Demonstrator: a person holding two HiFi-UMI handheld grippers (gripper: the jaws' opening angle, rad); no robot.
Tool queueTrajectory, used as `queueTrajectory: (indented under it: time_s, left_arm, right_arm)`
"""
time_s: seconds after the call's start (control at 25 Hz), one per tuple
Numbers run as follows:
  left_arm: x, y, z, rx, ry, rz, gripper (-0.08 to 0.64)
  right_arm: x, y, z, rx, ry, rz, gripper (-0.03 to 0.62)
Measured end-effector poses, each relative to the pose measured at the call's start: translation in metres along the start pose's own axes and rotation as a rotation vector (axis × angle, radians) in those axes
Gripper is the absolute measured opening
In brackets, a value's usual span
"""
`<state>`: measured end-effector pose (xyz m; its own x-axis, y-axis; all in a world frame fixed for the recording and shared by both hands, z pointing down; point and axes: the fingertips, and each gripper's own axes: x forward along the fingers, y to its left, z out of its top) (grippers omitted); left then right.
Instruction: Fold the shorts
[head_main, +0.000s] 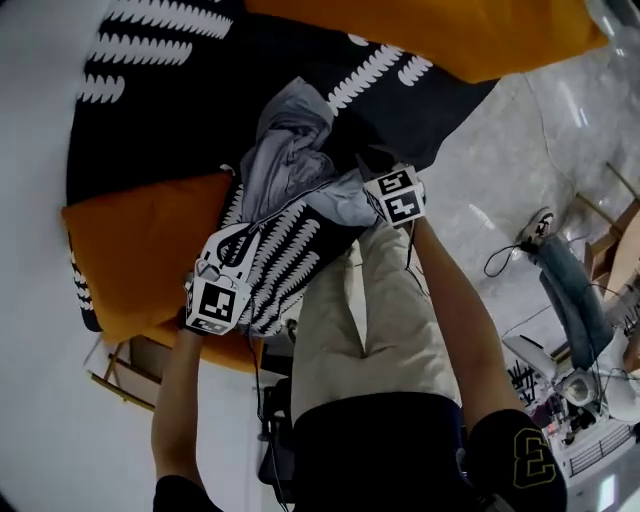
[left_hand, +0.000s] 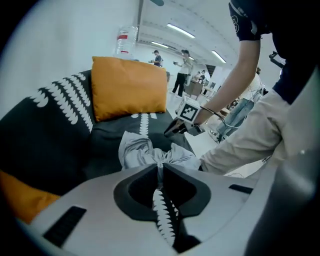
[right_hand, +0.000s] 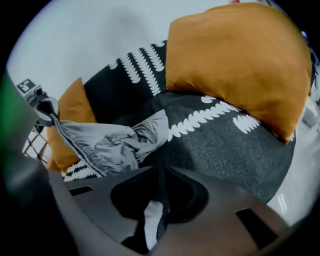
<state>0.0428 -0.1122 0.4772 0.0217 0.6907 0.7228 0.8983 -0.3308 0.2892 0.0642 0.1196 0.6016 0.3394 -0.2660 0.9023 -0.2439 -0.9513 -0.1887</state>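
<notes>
Clamping shorts (head_main: 290, 160): left tool (left_hand: 160, 169), right tool (right_hand: 160, 174), down-tilted.

Shorts (head_main: 295, 150) lie on the sofa (head_main: 150, 120) between near cushion (head_main: 140, 250) and far cushion (head_main: 450, 35).

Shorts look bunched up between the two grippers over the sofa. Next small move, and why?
Probably draw the left gripper and right gripper apart to pull the shorts taut. Each is shut on the grey fabric, yet the shorts sit in a crumpled bunch between them over the sofa, too wrinkled to fold cleanly.
</notes>
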Motion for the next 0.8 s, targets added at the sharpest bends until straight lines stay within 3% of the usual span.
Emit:
queueTrajectory:
  time_s: [0.08, 0.16, 0.24, 0.32, 0.52, 0.6, 0.68, 0.72, 0.8]
  left_arm:
    - [-0.012, -0.004, -0.022, -0.041, -0.006, 0.002, 0.041]
    - [-0.019, -0.011, -0.036, -0.076, -0.014, 0.004, 0.041]
    - [-0.020, -0.015, -0.042, -0.103, -0.028, 0.009, 0.041]
    - [-0.021, -0.011, -0.041, -0.115, -0.042, 0.016, 0.041]
    - [-0.016, 0.002, -0.053, -0.146, -0.046, 0.017, 0.041]
    - [-0.014, 0.003, -0.062, -0.138, -0.029, 0.009, 0.041]
    - [-0.014, 0.001, -0.069, -0.117, -0.005, -0.002, 0.041]
    - [-0.014, -0.001, -0.073, -0.106, 0.006, -0.007, 0.041]
    - [-0.016, -0.004, -0.080, -0.098, 0.023, -0.014, 0.041]
  right_arm:
    - [0.026, 0.016, 0.004, -0.057, 0.068, -0.013, 0.048]
    - [0.040, 0.030, -0.013, -0.147, 0.208, 0.021, 0.058]
    - [0.035, 0.042, -0.035, -0.282, 0.321, 0.074, 0.061]
    - [0.016, 0.055, -0.054, -0.394, 0.362, 0.129, 0.058]
    - [-0.030, 0.095, -0.135, -0.455, 0.529, 0.315, 0.066]
    - [-0.036, 0.102, -0.157, -0.424, 0.575, 0.358, 0.109]
    - [-0.033, 0.093, -0.151, -0.295, 0.496, 0.319, 0.148]
    - [-0.029, 0.080, -0.140, -0.177, 0.422, 0.272, 0.152]
    - [-0.023, 0.042, -0.120, 0.151, 0.268, 0.157, 0.151]
